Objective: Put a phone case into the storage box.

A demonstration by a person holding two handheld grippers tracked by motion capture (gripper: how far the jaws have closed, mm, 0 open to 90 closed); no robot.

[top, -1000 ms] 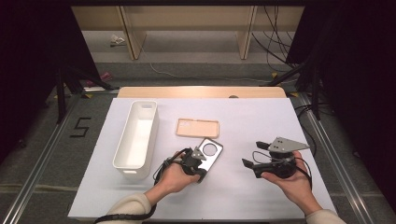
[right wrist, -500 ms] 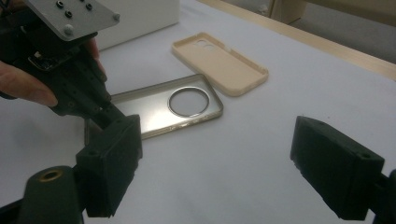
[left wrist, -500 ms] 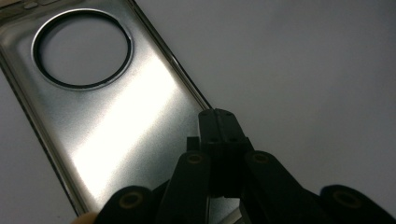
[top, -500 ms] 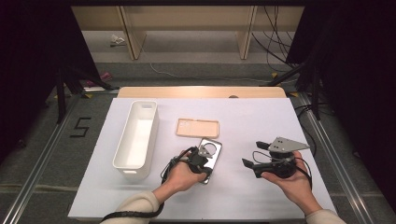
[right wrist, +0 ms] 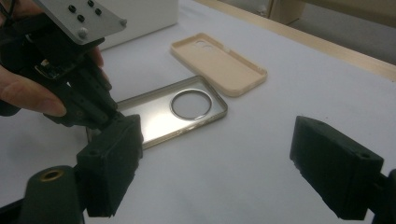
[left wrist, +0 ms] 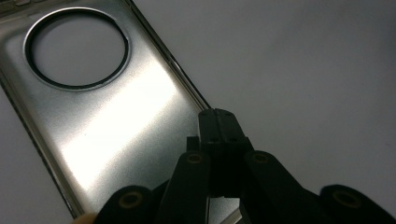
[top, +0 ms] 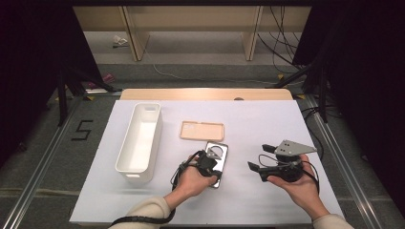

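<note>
High view is showing the left gripper (top: 210,164) lying over the near end of the clear phone case (top: 217,160) on the white table cover (top: 267,124), just in front of the beige phone case (top: 202,130) and to the right of the white bin (top: 139,143), while the right gripper (top: 260,160) is hovering well apart with its jaws released. Left gripper view is showing the jaws clenched together on the case's long edge (left wrist: 187,88). Right gripper view is showing its own jaws standing wide, with nothing between them.
</note>
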